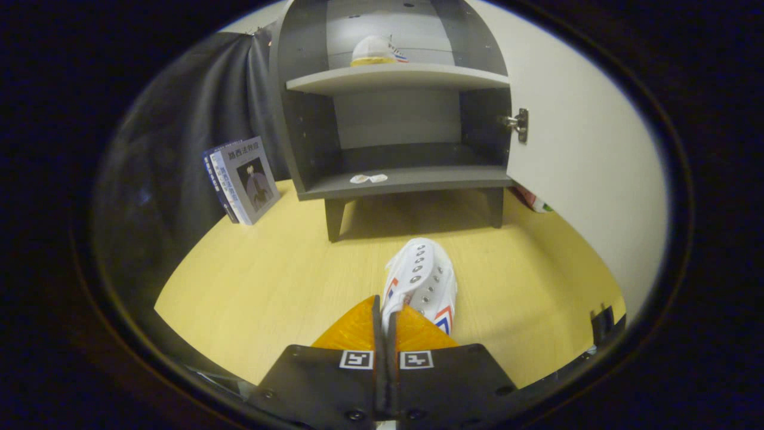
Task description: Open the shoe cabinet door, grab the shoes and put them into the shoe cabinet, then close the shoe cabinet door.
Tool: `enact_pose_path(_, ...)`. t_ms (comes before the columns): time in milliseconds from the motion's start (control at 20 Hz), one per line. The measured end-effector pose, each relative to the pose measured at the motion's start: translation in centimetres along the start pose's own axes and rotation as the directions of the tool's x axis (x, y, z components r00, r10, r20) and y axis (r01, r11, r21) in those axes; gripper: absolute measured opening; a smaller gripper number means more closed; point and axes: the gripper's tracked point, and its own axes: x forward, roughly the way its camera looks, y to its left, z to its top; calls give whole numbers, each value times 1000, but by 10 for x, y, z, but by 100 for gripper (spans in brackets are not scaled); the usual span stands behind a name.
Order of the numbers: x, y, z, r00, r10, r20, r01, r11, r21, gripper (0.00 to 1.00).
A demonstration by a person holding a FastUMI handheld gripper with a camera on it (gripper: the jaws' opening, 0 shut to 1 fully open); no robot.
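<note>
Shoe (421,280) sits pinched at its heel collar by the nearly closed jaws (387,319); next, carry it ahead into the open cabinet (394,179).

We see a pale wood floor (256,280) spreading under everything, evenly lit. At ten o'clock a dark cloth wall (197,101) hangs in folds, with a few books (242,179) leaning against it. At two o'clock we see a plain cream wall (621,149).
</note>
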Motion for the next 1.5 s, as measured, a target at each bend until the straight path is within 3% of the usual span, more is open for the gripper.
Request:
enact_pose_path(350,-43,-16,106,981,-33,194,33,999,0,2)
enact_pose_path(800,-85,-31,267,878,-63,474,88,996,-30,2)
enact_pose_path(1050,-70,-37,332,842,-61,536,121,990,-78,2)
enact_pose_path(1500,-4,-45,403,831,-50,554,134,984,-113,2)
